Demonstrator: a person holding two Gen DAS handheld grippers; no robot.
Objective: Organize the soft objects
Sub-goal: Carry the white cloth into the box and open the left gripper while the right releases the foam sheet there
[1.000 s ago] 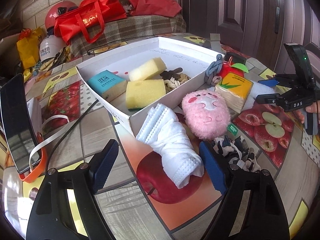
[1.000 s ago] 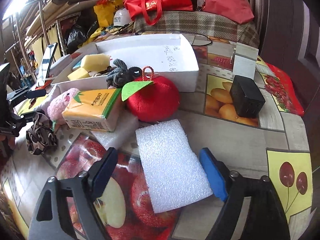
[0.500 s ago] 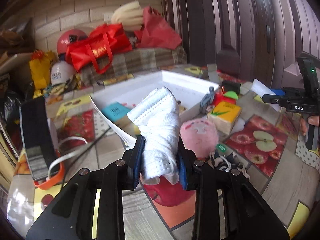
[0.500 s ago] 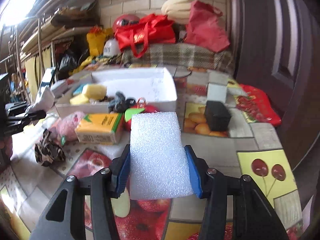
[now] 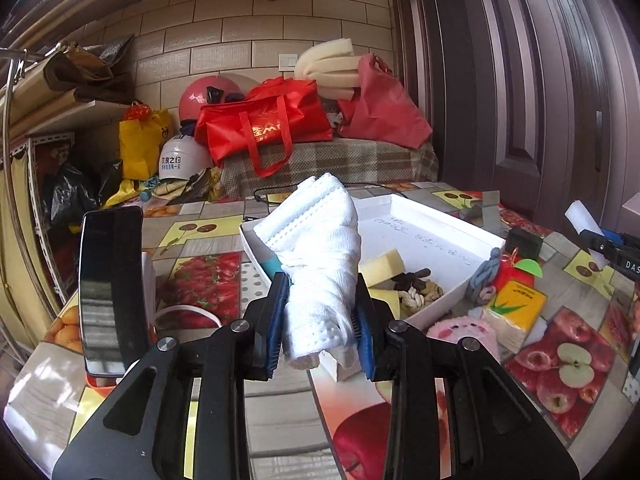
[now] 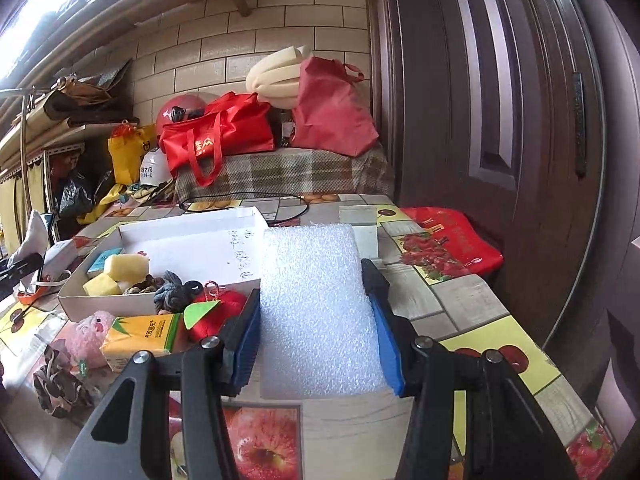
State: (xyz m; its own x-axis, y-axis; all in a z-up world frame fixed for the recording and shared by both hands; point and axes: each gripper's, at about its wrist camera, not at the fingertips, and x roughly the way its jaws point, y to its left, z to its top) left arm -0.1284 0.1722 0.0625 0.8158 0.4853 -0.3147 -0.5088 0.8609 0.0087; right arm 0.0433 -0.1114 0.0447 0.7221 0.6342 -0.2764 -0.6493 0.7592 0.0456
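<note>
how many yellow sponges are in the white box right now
2. One sponge lies in the near-left part of the white box, beside a blue packet; the second sponge lies in front of it, against the near wall. More may be hidden behind the held cloth.

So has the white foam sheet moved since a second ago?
Yes. The white foam sheet, then flat on the tablecloth, is now lifted, clamped in the right tongs, its top edge level with the white box behind.

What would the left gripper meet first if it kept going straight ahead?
Probably the near rim of the white box. The left gripper, shut on the towel, points over it; depth is unclear, so it might pass above.
</note>
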